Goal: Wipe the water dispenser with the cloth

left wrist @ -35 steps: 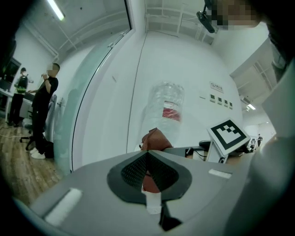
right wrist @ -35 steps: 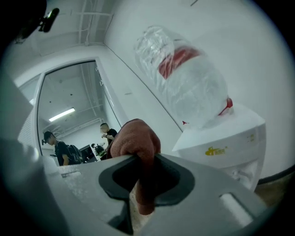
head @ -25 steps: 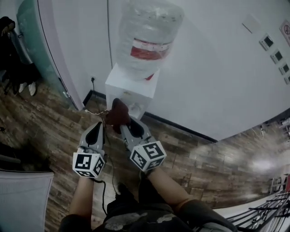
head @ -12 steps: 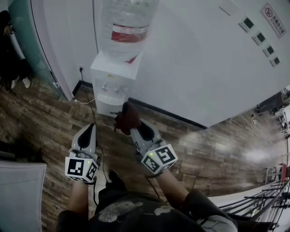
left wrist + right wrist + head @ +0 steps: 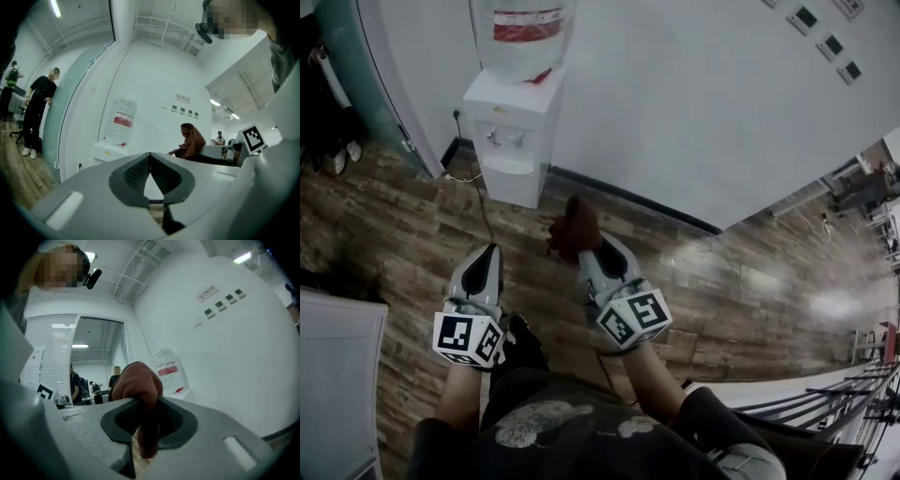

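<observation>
Brown cloth: pinched by my right tongs, short of water dispenser.
Left tongs: closed, empty.
Wipe: I'd press flat.

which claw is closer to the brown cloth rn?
Right. The right claw is shut on the brown cloth, which bunches out past its tips. The left claw, shut on nothing, is off to the cloth's left, not touching it.

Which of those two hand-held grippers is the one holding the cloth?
The right gripper: it is pinching the brown cloth. The left gripper is closed on nothing.
</observation>
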`<state>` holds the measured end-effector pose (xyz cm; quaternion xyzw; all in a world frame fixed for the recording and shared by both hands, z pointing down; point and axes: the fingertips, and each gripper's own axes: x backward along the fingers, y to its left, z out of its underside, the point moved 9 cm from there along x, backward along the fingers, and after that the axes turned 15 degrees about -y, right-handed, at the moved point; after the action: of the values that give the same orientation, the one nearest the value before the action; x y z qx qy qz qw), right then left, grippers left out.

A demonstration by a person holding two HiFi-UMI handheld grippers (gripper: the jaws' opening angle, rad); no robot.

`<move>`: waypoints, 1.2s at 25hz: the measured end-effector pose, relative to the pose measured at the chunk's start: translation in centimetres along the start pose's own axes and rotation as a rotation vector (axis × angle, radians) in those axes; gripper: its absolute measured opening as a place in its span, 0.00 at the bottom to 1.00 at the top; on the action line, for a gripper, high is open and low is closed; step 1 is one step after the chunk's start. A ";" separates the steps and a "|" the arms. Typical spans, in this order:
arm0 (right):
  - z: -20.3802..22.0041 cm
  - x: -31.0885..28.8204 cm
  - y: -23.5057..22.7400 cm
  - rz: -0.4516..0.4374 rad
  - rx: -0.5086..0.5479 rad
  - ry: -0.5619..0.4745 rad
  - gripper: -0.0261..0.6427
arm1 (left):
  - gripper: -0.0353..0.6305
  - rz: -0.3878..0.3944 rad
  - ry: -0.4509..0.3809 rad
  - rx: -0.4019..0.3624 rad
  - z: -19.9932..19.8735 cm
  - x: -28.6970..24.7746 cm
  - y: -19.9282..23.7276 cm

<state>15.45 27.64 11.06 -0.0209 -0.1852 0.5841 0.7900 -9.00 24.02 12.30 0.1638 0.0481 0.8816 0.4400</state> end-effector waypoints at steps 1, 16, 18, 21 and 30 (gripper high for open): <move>-0.3 1.4 -0.2 0.003 0.004 0.000 0.13 | 0.08 -0.002 0.001 0.008 0.2 0.7 -1.1; -3.2 18.1 1.2 0.003 -0.038 0.023 0.13 | 0.08 0.043 0.020 0.011 1.5 10.6 -14.5; -2.9 19.8 1.4 0.000 -0.042 0.042 0.13 | 0.08 0.037 0.013 0.009 1.5 11.7 -15.7; -2.5 20.8 1.7 0.004 -0.052 0.070 0.13 | 0.08 0.044 0.028 0.007 1.8 12.7 -16.7; -1.4 19.9 2.9 -0.028 -0.051 0.100 0.13 | 0.08 0.055 0.057 -0.020 1.8 13.3 -15.7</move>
<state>18.24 47.36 14.38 -0.0675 -0.1604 0.5661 0.8057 -3.87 44.00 13.70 0.1357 0.0474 0.8981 0.4156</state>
